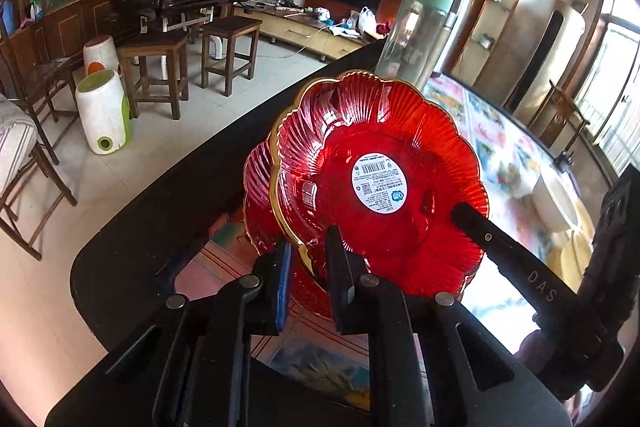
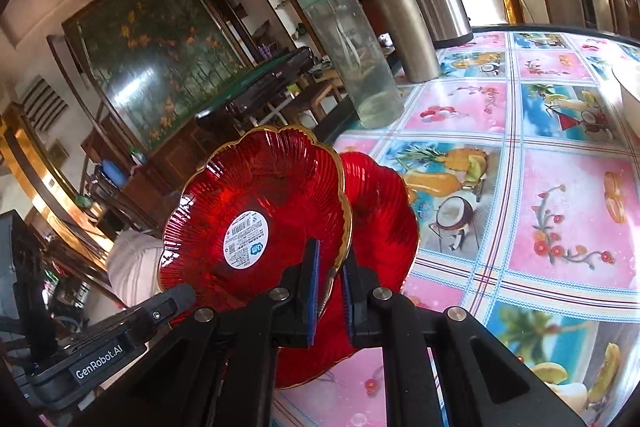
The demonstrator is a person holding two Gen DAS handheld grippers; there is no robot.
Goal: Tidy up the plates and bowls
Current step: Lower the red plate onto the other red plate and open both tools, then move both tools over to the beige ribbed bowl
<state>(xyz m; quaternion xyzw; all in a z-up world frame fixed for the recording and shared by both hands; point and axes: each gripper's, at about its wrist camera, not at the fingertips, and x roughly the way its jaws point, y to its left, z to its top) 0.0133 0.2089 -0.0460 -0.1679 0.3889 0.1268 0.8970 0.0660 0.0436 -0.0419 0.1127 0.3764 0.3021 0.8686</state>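
Right wrist: both grippers (image 2: 329, 283) (image 1: 308, 277) clamp the red plate (image 2: 256, 203).

Bright window daylight glares off the glossy tablecloth (image 1: 496, 303); fisheye edges bend darkly.

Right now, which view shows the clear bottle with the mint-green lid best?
Right wrist: the clear bottle with the mint-green lid stands whole on the tablecloth, lid to base. Left wrist shows only its upper part; the red glass plate hides its base.
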